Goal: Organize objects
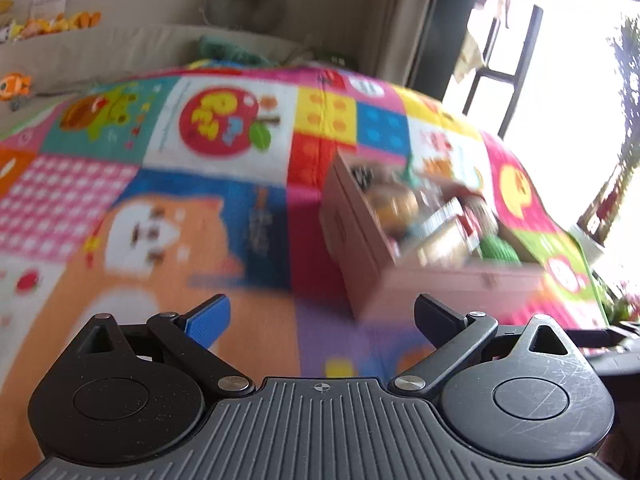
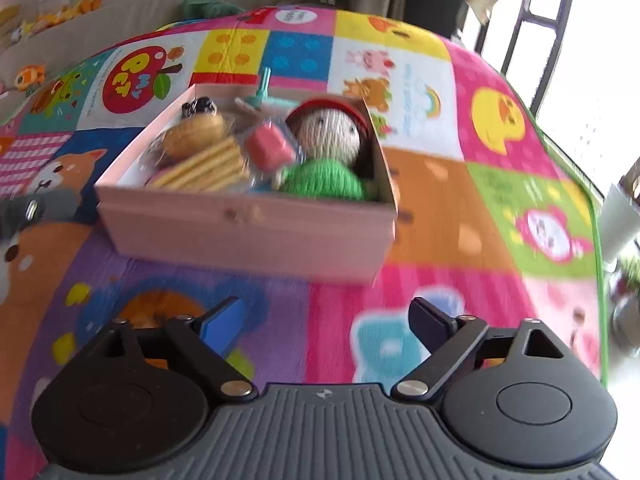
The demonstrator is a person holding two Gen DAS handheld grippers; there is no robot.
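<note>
A pink box (image 2: 248, 228) stands on the colourful play mat (image 2: 440, 216). In it lie a knitted doll with a red cap and green body (image 2: 328, 132), a pack of biscuits (image 2: 204, 166), a round bun (image 2: 194, 134), a pink wrapped item (image 2: 266, 146) and a teal toy (image 2: 262, 88). My right gripper (image 2: 324, 320) is open and empty, in front of the box. My left gripper (image 1: 322, 316) is open and empty over the mat, left of the box (image 1: 420, 280); that view is blurred.
A beige sofa (image 1: 120, 44) with small orange toys (image 1: 60, 22) runs along the far side. A green item (image 2: 208, 7) lies at the mat's far edge. A bright window with dark bars (image 2: 536, 8) is on the right.
</note>
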